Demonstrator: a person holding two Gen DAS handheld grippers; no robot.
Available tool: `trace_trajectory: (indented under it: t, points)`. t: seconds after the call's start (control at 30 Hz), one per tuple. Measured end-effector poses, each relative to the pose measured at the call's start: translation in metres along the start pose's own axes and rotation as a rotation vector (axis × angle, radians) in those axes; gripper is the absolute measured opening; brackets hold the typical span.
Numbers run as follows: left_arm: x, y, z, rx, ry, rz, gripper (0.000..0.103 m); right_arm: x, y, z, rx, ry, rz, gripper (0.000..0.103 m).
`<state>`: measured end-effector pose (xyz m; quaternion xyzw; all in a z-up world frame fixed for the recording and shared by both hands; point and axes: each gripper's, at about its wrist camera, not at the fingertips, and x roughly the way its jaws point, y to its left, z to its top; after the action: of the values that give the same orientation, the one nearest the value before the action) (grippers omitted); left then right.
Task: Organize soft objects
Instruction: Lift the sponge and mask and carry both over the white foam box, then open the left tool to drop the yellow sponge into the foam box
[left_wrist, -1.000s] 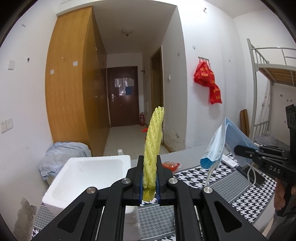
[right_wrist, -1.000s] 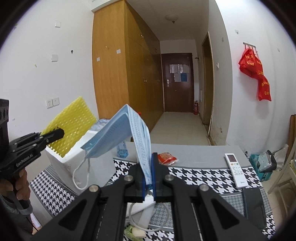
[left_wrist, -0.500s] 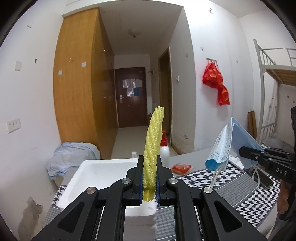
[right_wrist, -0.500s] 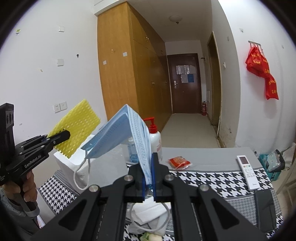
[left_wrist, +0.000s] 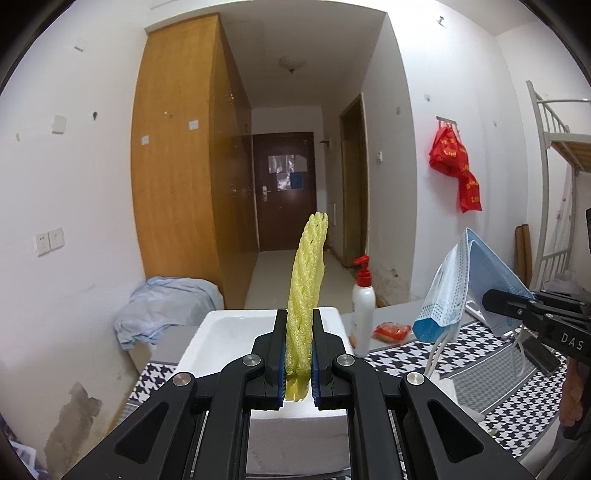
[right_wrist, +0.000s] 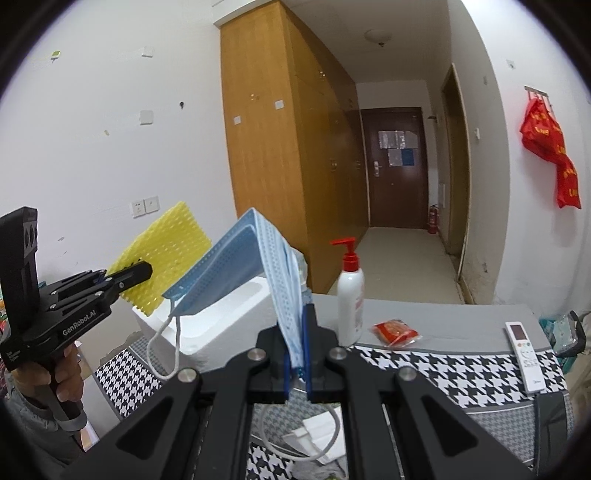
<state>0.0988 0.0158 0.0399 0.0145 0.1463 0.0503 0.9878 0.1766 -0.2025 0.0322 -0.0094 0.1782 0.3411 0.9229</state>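
Observation:
My left gripper (left_wrist: 298, 354) is shut on a yellow foam net sleeve (left_wrist: 306, 280) that stands upright between the pads, above a white foam box (left_wrist: 225, 332). In the right wrist view the left gripper (right_wrist: 142, 271) holds the yellow sleeve (right_wrist: 166, 251) at the left. My right gripper (right_wrist: 298, 354) is shut on a blue face mask (right_wrist: 251, 262) whose ear loop (right_wrist: 162, 354) hangs down. In the left wrist view the right gripper (left_wrist: 491, 299) holds the mask (left_wrist: 465, 280) at the right, over the table.
A white pump bottle with a red top (right_wrist: 350, 291), a red packet (right_wrist: 395, 330) and a remote control (right_wrist: 526, 354) lie on the table with a houndstooth cloth (right_wrist: 461, 373). A white cable and plug (right_wrist: 306, 435) lie below the right gripper. A bunk bed (left_wrist: 554, 155) stands at the right.
Both grippers have risen and tilted up with their objects still held. The pump bottle has come into view behind the foam box.

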Motion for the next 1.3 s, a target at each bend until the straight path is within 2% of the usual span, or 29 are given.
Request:
trace_trajectory:
  t: [0.5,0.67,0.93,1.17,1.2,1.27,1.3]
  points:
    - [0.018,0.028,0.002,-0.042,0.057,0.043,0.010,0.020,0.018,0.010,-0.020,0.015,0.059,0.008]
    - [0.031,0.033,0.004,-0.047,0.070,0.045,0.010,0.026,0.019,0.011,-0.018,0.024,0.050,0.008]
    - [0.058,0.036,0.000,-0.049,0.154,0.020,0.010,0.029,0.018,0.012,-0.023,0.032,0.031,0.008]
    - [0.071,0.033,-0.004,-0.045,0.188,0.011,0.011,0.032,0.020,0.014,-0.016,0.042,0.011,0.008]
    - [0.072,0.033,-0.005,-0.042,0.192,0.014,0.012,0.032,0.019,0.015,-0.014,0.043,0.006,0.008]
    - [0.074,0.034,-0.006,-0.042,0.199,0.017,0.023,0.031,0.018,0.016,-0.010,0.040,0.001,0.008]
    - [0.074,0.035,-0.006,-0.046,0.200,0.022,0.043,0.030,0.017,0.016,-0.008,0.038,-0.004,0.008]
